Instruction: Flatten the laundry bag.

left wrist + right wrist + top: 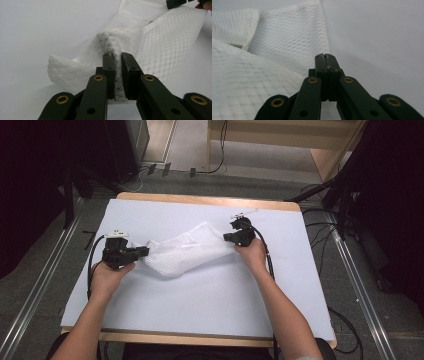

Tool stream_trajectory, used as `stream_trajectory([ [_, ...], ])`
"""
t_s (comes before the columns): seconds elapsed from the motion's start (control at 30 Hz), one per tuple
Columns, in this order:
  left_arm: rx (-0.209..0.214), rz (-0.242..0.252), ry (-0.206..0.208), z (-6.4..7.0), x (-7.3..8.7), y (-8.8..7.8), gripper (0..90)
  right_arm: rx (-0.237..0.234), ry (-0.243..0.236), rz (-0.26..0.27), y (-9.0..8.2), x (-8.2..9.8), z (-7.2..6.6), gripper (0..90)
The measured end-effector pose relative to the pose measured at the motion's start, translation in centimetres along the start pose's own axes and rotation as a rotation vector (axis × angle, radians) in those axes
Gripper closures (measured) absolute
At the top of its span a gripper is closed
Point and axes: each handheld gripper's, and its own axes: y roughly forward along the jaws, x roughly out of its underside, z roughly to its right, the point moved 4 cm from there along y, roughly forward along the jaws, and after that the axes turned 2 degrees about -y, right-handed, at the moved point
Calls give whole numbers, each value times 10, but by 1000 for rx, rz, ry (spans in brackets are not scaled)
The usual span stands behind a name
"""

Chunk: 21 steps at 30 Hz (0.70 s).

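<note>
A white mesh cloth (pixel 185 252) lies crumpled across the middle of the white-covered table (pixel 200 305). My left gripper (pixel 146 251) is at its left end, shut on a raised fold of the cloth (pixel 162 37), which is pinched between its jaws (pixel 117 56). At the cloth's right end my right gripper (pixel 226 237) has its jaws (pixel 327 57) pressed together, with a thin sliver of the cloth's edge between the tips. The rest of the cloth (pixel 287 37) spreads out to the left of those jaws. In the left gripper view the right gripper (pixel 176 3) holds the far edge slightly raised.
The table's wooden rim (pixel 210 200) shows at the far side. Metal floor rails (pixel 35 295) run along both sides, and cables (pixel 320 227) and black stand legs (pixel 320 192) lie to the right of the table.
</note>
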Motion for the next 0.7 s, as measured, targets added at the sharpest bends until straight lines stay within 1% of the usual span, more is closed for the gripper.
stream_trajectory([
  [0.07,1,5,3,1,-1,1,830,5,7,5,-4,3,5,900],
  [0.1,3,-1,5,2,-1,2,830,8,14,8,-7,5,7,900],
  [0.23,-13,-4,9,2,-2,3,829,26,23,14,-16,15,15,900],
  [0.3,8,-6,1,2,-2,3,829,27,44,14,-21,22,21,900],
  [0.37,8,-7,5,2,-2,5,829,32,48,13,-25,26,23,900],
  [0.4,13,-16,3,3,-1,5,828,38,47,12,-27,28,24,900],
  [0.47,40,-14,-8,4,0,5,826,51,35,9,-33,32,25,900],
  [0.5,59,-21,-11,5,1,5,824,55,30,9,-36,35,26,900],
  [0.57,69,-36,-9,8,3,5,820,56,33,11,-41,40,28,900],
  [0.6,77,-44,-6,10,5,5,816,49,38,8,-43,44,29,900],
  [0.63,91,-55,-7,12,6,5,808,49,31,3,-43,47,29,900],
  [0.7,113,-85,-15,14,10,5,788,45,37,-8,-42,54,31,900],
])
